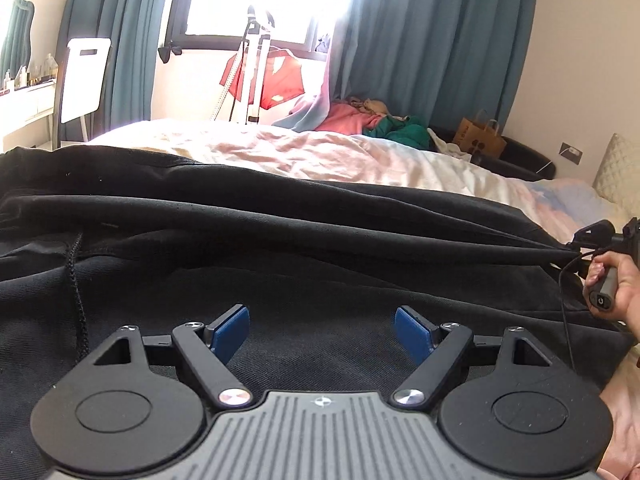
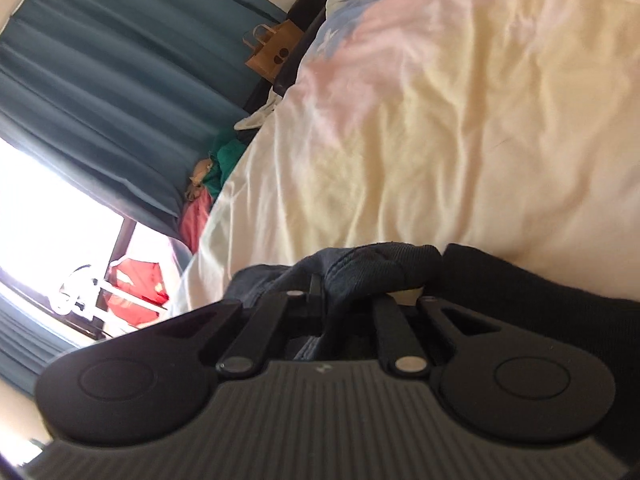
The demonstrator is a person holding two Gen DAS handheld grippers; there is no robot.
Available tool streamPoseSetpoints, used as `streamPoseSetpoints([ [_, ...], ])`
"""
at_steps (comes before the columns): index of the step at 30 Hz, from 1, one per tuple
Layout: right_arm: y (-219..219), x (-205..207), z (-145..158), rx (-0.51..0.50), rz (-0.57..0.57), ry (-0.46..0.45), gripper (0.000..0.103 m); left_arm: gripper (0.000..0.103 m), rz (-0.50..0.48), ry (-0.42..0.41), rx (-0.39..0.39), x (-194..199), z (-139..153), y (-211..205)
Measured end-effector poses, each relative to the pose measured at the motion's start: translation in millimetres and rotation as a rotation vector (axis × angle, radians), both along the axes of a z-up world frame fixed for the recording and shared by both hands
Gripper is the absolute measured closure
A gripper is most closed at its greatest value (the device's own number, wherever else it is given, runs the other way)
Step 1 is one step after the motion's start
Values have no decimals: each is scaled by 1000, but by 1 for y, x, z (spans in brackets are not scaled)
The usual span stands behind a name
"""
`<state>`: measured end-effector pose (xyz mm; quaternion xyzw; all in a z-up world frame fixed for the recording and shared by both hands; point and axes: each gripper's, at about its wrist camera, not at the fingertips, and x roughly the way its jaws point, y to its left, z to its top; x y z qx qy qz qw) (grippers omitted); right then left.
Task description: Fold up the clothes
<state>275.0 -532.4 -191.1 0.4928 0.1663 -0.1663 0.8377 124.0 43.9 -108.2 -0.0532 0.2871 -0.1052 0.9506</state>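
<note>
A black garment (image 1: pixel 280 248) with a drawstring (image 1: pixel 74 280) lies spread across the bed in the left wrist view. My left gripper (image 1: pixel 322 334) hovers low over it, open, with the blue pads (image 1: pixel 230 332) wide apart and nothing between them. At the far right, a person's hand (image 1: pixel 616 284) holds my right gripper (image 1: pixel 578 250), which pulls a corner of the cloth taut. In the right wrist view my right gripper (image 2: pixel 348 300) is shut on a bunched edge of the black garment (image 2: pixel 360 268); the fingertips are buried in fabric.
A cream and pink bedsheet (image 2: pixel 460 120) covers the bed beyond the garment. A pile of pink and green clothes (image 1: pixel 372 120) lies at the bed's far edge, near a brown paper bag (image 1: pixel 480 136). Teal curtains (image 1: pixel 432 40), a drying rack with a red garment (image 1: pixel 280 76) and a white chair (image 1: pixel 84 80) stand behind.
</note>
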Motion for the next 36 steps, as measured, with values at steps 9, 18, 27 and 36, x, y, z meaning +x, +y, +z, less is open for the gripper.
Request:
streamPoseSetpoints([
  [9, 10, 48, 72, -143, 103, 37, 96, 21, 11, 3, -39, -7, 7, 3],
  [18, 43, 48, 149, -567, 267, -177, 96, 21, -1, -3, -73, -6, 12, 2],
  [27, 9, -1, 10, -320, 265, 183, 94, 21, -17, 6, -52, -16, 14, 3],
  [36, 29, -36, 40, -345, 210, 259, 57, 21, 41, -41, -25, -25, 31, 11],
])
